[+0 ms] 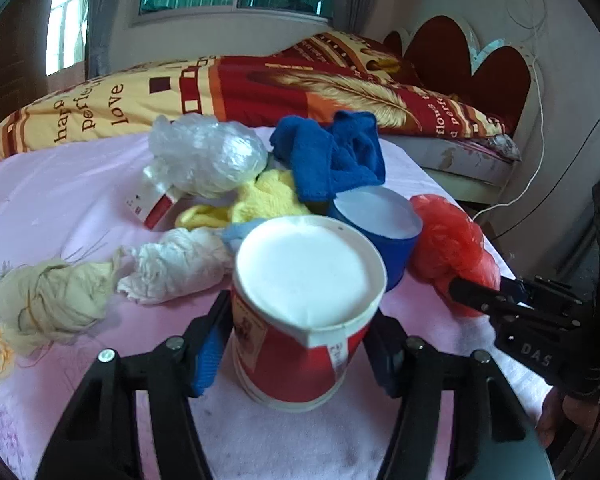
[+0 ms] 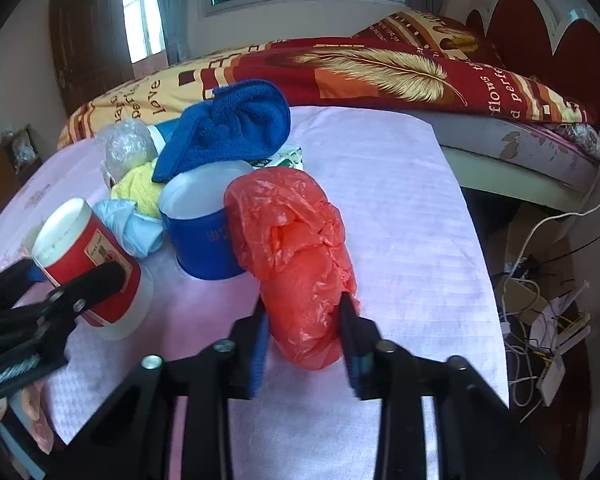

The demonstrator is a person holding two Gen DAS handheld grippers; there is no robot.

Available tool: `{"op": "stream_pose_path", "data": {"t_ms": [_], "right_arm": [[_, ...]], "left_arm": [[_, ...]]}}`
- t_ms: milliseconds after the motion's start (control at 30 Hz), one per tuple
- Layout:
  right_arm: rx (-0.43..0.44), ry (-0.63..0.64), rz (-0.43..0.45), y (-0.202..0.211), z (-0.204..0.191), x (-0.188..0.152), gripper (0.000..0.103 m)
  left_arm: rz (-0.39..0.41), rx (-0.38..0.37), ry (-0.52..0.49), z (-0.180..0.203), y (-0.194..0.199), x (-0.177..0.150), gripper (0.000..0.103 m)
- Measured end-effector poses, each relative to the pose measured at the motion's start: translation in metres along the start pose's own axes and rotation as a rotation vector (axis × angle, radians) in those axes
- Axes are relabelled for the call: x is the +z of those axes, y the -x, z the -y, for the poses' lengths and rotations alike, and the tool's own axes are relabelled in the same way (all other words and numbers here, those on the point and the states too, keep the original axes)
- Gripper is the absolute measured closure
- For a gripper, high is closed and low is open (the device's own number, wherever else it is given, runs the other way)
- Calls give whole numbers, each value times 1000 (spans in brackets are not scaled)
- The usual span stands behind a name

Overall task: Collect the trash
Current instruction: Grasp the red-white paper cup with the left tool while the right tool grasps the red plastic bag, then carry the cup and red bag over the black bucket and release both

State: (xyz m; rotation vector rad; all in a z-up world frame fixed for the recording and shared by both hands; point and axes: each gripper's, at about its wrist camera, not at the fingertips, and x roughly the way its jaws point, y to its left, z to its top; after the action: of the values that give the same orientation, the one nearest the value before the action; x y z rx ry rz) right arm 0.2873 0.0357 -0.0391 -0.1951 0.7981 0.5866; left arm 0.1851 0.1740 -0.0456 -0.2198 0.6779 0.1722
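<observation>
where the pink cloth (image 2: pixel 400 208) runs out on the right it drops off as a clear edge, with a tangle of cables (image 2: pixel 540 320) on the floor below, and between the red plastic bag (image 2: pixel 296 256) and that edge the cloth lies bare, so there is free room on that side. toward the bed (image 1: pixel 260 88) the way is crowded: a blue towel (image 1: pixel 332 152), a yellow cloth (image 1: pixel 260 200), a clear plastic wad (image 1: pixel 208 156), a white tissue wad (image 1: pixel 172 268) and a beige crumpled wad (image 1: pixel 48 308) lie close together.

the blue cup (image 2: pixel 204 244) is partly hidden behind the bag and under the towel. a small red and white box (image 1: pixel 152 208) is half covered by the clear wad. the near ends of both tools are cut off by the frames.

the red paper cup (image 1: pixel 300 320) stands near the front of the cloth, upright but leaning a little, mouth up. the left gripper (image 1: pixel 296 344) has a finger on each side of it, and the pads appear to touch its wall. the right gripper (image 2: pixel 306 332) is closed on the near lower end of the bag, whose long axis runs away from the camera toward the blue cup.
</observation>
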Motion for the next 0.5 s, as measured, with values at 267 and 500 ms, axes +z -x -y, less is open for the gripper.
{"op": "stream_pose_path", "data": {"t_ms": [267,500], "right_arm": [[15,-19,57,37,4,-13,87],[-7,-36,116,100,6,-39,88]], "left_arm": [[75,-36,-33,3,33,-4,44],[113,-68,-70,19,68,-11,44]]}}
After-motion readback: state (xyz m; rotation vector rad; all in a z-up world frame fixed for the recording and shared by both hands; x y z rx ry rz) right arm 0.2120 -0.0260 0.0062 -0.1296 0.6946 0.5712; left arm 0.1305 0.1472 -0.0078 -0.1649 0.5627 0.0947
